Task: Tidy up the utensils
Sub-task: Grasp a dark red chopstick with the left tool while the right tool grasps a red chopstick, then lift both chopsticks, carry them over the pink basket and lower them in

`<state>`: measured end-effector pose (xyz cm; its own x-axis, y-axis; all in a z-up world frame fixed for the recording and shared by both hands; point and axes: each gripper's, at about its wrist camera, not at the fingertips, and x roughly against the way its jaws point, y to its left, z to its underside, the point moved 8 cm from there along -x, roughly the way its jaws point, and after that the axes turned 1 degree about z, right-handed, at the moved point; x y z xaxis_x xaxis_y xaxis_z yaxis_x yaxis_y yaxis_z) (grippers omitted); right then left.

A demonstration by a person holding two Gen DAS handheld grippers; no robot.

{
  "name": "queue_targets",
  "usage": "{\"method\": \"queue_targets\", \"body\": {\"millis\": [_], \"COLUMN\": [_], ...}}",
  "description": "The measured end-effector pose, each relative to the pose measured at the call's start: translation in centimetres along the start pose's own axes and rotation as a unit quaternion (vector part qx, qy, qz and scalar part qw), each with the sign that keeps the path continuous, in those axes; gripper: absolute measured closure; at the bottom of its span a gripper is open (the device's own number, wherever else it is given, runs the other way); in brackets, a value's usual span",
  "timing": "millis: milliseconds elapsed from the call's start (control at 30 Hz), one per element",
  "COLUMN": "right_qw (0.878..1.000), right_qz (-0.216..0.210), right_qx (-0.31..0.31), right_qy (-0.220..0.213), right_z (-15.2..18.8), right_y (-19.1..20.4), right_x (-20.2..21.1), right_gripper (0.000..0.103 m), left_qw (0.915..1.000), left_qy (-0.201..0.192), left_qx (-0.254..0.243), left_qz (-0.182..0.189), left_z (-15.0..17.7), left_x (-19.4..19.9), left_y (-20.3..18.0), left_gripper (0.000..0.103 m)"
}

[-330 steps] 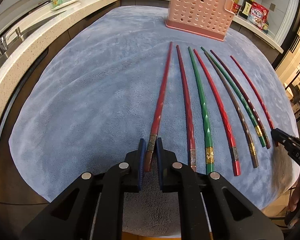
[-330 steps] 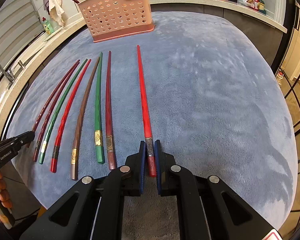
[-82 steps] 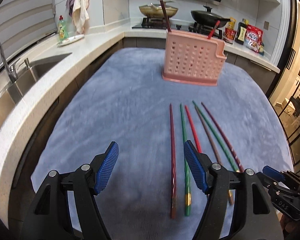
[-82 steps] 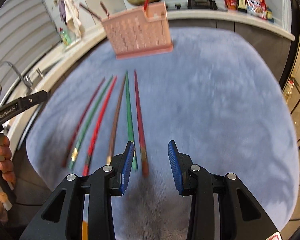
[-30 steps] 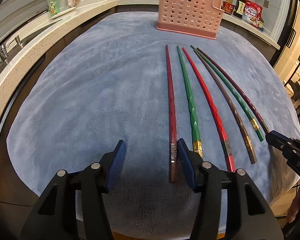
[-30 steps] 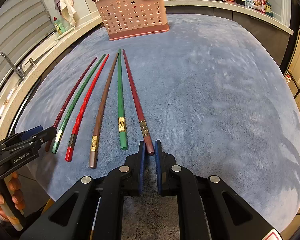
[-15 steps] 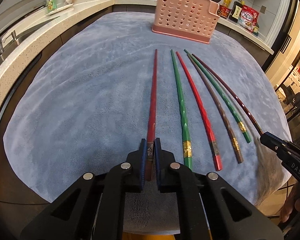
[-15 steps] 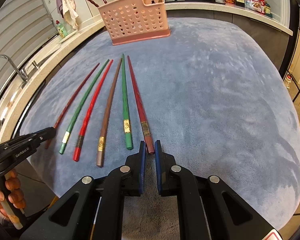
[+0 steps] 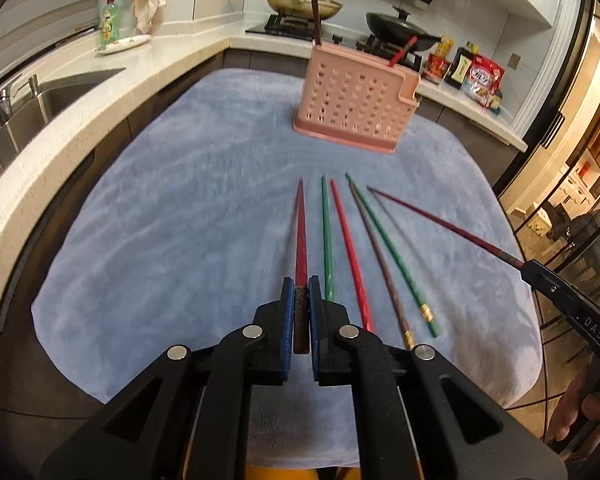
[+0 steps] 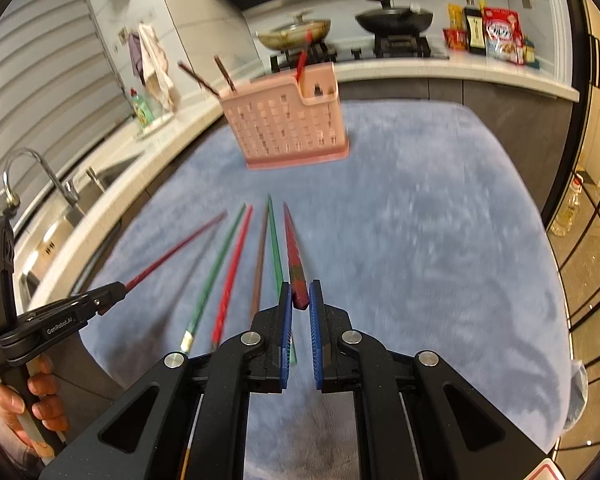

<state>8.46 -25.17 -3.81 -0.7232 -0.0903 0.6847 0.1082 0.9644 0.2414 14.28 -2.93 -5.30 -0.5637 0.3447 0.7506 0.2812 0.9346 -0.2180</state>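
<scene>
Plush blue-grey cloth [image 9: 172, 216]; perforated pink plastic basket [image 9: 352, 108] holding chopsticks. Left gripper [image 9: 299, 312] and right gripper [image 10: 300, 316] each clamped on dark-red chopstick [image 9: 300, 236].

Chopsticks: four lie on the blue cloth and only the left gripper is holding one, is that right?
Both hold one. The left wrist view shows the left gripper shut on a dark red chopstick and the right gripper on a second chopstick.

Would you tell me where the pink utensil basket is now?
The pink utensil basket stands on the blue mat's far end in both views, beyond the chopstick tips, before the stove.
</scene>
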Motion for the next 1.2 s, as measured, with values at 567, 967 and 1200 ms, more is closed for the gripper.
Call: {"method": "queue_targets", "body": {"millis": [567,967,1200], "right_qw": [0.996,0.992,0.982], "right_qz": [-0.007,-0.031,-0.055], "right_qx": [-0.007,-0.012,-0.012], "right_qy": [-0.085,-0.123,-0.181], "right_z": [-10.0,-16.3,-23.0], "right_y": [-0.3,0.5,1.4], "right_x": [2.7,3.1,4.9], "right_gripper": [0.095,0.096,0.096], "left_qw": [0.9962,0.9895,0.9805], "left_qy": [-0.084,-0.139,-0.192], "left_qx": [-0.021,-0.036,-0.041], "left_qz": [-0.01,-0.007,0.008], "left_z": [-11.1,-18.8,-24.8], "left_x": [3.1,4.4,6.5], "left_y": [-1.4,-3.4,-5.7], "left_gripper": [0.096,0.096,0.096]}}
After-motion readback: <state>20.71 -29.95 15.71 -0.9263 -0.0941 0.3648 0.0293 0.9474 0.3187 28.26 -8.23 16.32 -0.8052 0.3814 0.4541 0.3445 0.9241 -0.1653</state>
